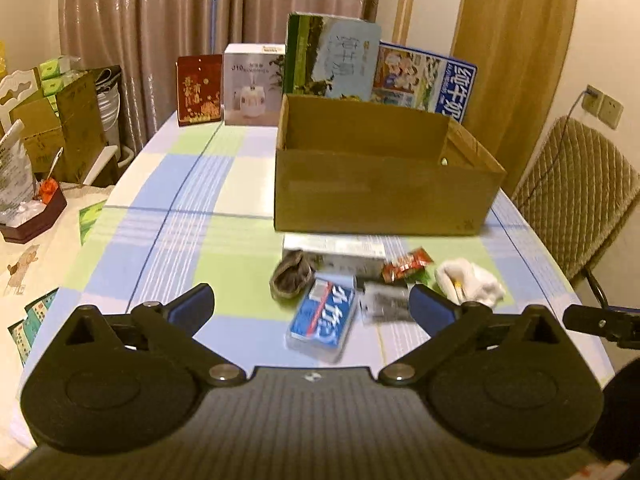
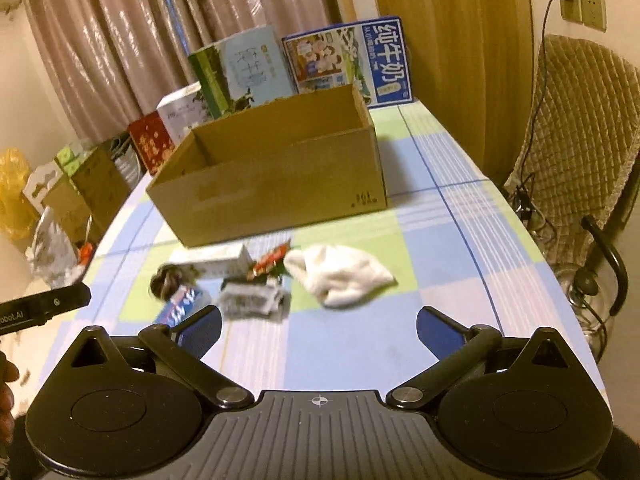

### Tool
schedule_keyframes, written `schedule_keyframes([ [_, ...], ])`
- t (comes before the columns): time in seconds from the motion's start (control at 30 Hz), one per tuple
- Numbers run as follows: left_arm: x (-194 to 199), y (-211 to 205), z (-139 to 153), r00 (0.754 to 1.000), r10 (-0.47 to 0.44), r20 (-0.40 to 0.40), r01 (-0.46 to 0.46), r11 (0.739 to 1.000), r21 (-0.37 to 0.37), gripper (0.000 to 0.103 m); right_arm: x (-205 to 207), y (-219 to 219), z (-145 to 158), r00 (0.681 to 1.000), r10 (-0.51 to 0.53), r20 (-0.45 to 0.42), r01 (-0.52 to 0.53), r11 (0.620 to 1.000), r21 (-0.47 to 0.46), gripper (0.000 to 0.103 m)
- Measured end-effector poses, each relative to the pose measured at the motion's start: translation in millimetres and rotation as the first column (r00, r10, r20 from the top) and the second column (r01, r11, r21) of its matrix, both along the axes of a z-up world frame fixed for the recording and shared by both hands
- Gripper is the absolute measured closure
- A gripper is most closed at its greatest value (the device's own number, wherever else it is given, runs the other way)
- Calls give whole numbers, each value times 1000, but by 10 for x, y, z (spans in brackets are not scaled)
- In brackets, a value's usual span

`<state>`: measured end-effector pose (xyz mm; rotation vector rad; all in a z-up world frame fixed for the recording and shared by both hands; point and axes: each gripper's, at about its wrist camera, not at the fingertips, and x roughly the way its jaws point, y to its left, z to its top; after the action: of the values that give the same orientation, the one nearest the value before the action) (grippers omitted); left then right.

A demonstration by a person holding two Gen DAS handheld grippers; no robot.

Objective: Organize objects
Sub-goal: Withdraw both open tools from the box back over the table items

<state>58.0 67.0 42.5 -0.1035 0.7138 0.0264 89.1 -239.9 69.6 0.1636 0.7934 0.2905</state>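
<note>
Left gripper [image 1: 312,308] up close, blue pads spread wide, holding nothing; the right gripper [image 2: 319,330] likewise gapes empty. Just ahead at twelve o'clock, a blue-and-white printed packet [image 1: 323,322], a dark crumpled pouch [image 1: 291,275], a red snack wrapper [image 1: 406,265], a white bunched cloth [image 2: 340,274]. Beyond them, the open brown cardboard box [image 1: 380,192]. Barely started, I'd say: the clutter sits outside on the checked tablecloth [image 1: 180,208], and the box's interior is mostly hidden.

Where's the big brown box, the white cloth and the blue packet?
Cardboard box [image 1: 380,196], left wrist view, on its front wall.
White cloth [image 2: 340,276], right wrist view, on its bunched middle.
Blue packet [image 1: 324,316], left wrist view, on its printed top face.
</note>
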Motion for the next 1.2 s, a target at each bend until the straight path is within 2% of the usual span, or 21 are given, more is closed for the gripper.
schedule_keyframes([
  [0.2,-149,-61,-76,999,-25,-34,24,1000,-9,1,-159,1,-115,999,11,-36,-12,1000,-11,2],
  [0.63,-191,-177,-212,994,-56,-92,54,998,-21,1,-173,9,-131,998,19,-63,-22,999,-44,2],
  [1.2,-165,-244,-273,991,-82,-107,79,997,-26,1,-151,-9,-163,997,13,-82,-16,999,-36,2],
])
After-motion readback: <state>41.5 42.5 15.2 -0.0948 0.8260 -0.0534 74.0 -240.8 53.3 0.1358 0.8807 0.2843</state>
